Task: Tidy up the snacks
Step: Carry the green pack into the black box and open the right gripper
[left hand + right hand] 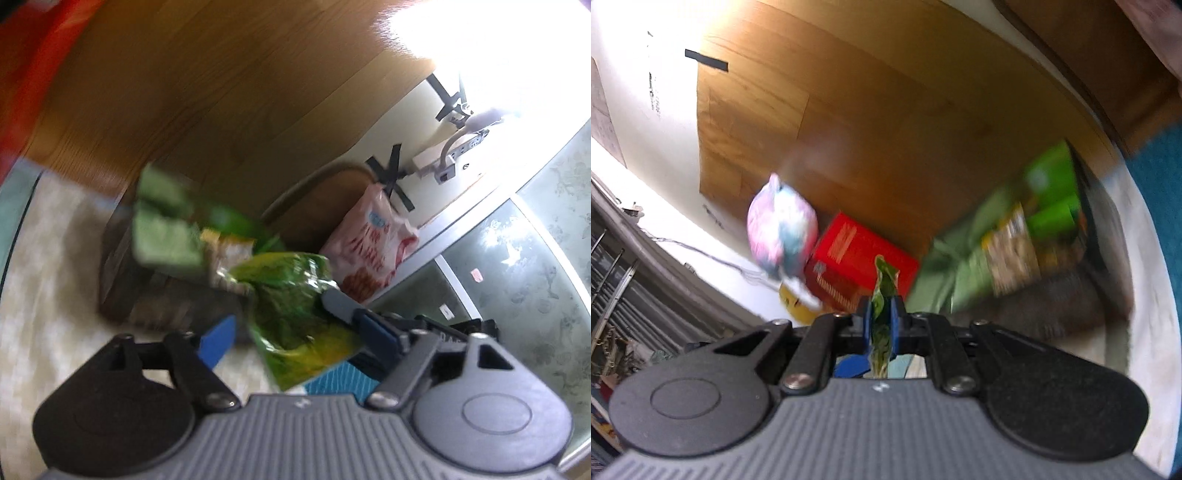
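A green snack bag (295, 314) hangs in the air in the left wrist view. My right gripper (882, 317) is shut on its edge, the green bag (882, 295) pinched between the blue pads. That right gripper also shows in the left wrist view (354, 314), at the bag's right side. My left gripper (280, 328) is open, its fingers on either side of the bag without touching it. Behind stands a dark basket (125, 288) holding green boxes (162, 236) and other packets; it also shows in the right wrist view (1071, 288).
A pink-and-white snack bag (373, 243) leans by the wall. In the right wrist view a red box (860, 254), a pink-and-blue bag (783, 229) and a yellow packet (794, 306) lie left of the basket. A wooden panel (221, 92) stands behind. The frames are blurred.
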